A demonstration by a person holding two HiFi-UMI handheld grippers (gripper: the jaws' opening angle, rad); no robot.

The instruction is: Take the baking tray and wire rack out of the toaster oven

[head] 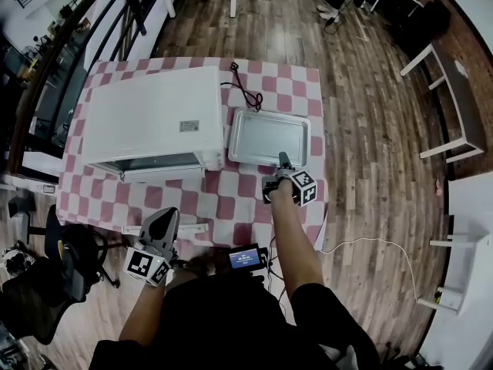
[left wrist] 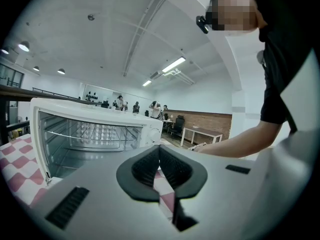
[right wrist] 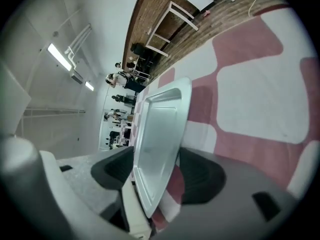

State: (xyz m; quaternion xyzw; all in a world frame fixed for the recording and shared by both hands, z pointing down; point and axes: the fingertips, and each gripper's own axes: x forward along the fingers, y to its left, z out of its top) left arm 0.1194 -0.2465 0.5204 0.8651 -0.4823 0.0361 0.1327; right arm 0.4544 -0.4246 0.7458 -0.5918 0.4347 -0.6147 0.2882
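Tray (head: 269, 137) lies on the bench (head: 223, 204), just right of the oven (head: 146, 102). Right tongs (head: 283, 159) stand wide, the tray's near rim between them, unclamped. Left tongs (head: 162, 223) are closed, empty. Rack (left wrist: 90, 134) sits inside the oven. Oven-top label (head: 189, 126): illegible.

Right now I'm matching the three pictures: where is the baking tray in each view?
Head view: baking tray flat on the checked tablecloth, right of the toaster oven.
Left gripper view: not in it.
Right gripper view: centre, its near rim between the right gripper's open fingers.
Shared landmark: the checked tablecloth, in all three views.
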